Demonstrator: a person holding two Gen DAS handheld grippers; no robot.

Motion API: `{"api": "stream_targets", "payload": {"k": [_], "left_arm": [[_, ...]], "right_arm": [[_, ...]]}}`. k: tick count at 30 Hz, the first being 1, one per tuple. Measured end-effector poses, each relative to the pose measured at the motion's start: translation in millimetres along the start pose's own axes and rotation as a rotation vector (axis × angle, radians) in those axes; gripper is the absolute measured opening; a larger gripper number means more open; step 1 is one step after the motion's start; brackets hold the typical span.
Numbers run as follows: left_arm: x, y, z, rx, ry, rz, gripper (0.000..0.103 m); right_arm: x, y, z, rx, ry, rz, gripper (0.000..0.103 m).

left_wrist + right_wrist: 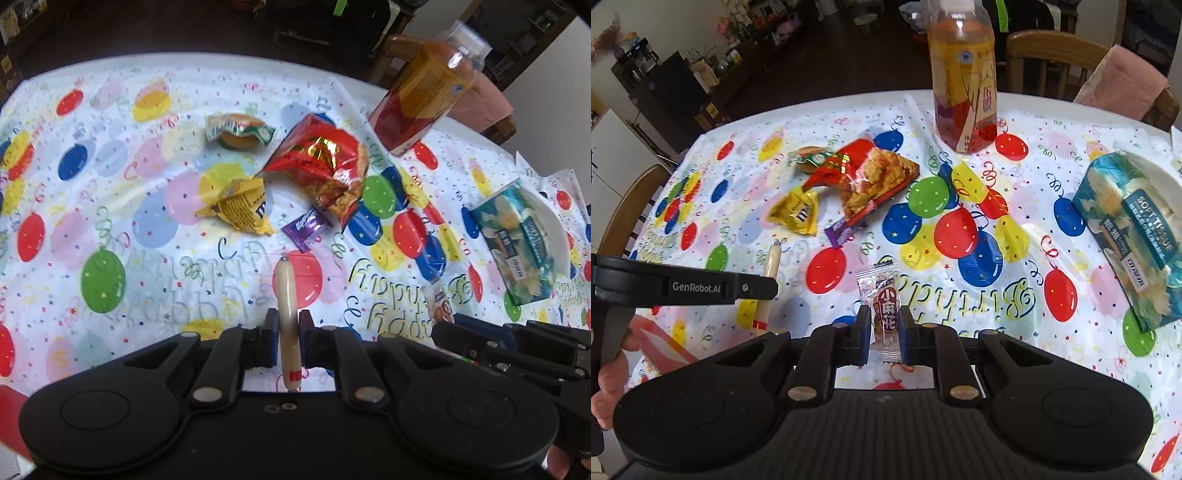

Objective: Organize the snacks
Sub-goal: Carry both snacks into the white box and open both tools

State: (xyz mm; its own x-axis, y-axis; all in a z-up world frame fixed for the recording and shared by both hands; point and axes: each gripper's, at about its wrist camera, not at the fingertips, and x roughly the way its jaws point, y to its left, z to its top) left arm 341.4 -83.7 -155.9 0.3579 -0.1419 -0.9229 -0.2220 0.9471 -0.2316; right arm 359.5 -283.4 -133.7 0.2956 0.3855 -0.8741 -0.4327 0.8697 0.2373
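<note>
Left wrist view: your left gripper [288,334] has its jaws pinched on a pale sausage stick [286,295], which stands between the pads with a red band near its lower end. Beyond it on the balloon-print tablecloth [110,206], where "Happy Birthday" reads upside down, lie a purple candy wrapper [306,227], a yellow M&M's bag [240,208] showing only an "m", a red snack bag [325,173] and a small burger-shaped gummy pack [238,131]. A juice bottle [428,92] stands at the far right and a blue-green tissue pack [521,240] lies at the right edge; its print is too blurred here to read. Your right gripper [454,317] enters at lower right, a small packet [439,299] at its tip.

Right wrist view: your right gripper [884,334] has its jaws closed on that small clear packet [884,310], whose brown label reads "小麻花". Here the tissue pack [1134,232] clearly reads "SOFT TISSUE", and the yellow bag [798,214] shows "m&m". The red snack bag [871,181] shows golden fried pieces through its window, touching the purple wrapper [842,230]. The bottle [964,77] stands upright with small unreadable print. The left gripper's side [701,286] reads "GenRobot.AI", the sausage stick [768,288] crossing behind it. This view alone shows your hand [605,387] at the lower left, and chairs [1052,66] and a cluttered shelf [665,74] behind the table.
</note>
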Motion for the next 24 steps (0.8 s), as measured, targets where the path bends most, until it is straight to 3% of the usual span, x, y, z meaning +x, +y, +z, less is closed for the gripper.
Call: {"api": "stream_targets", "payload": {"k": [24], "left_arm": [[-120, 11, -49, 0.113, -0.078, -0.128, 0.008]], "right_arm": [[-94, 96, -51, -0.017, -0.096, 0.049, 0.015]]}}
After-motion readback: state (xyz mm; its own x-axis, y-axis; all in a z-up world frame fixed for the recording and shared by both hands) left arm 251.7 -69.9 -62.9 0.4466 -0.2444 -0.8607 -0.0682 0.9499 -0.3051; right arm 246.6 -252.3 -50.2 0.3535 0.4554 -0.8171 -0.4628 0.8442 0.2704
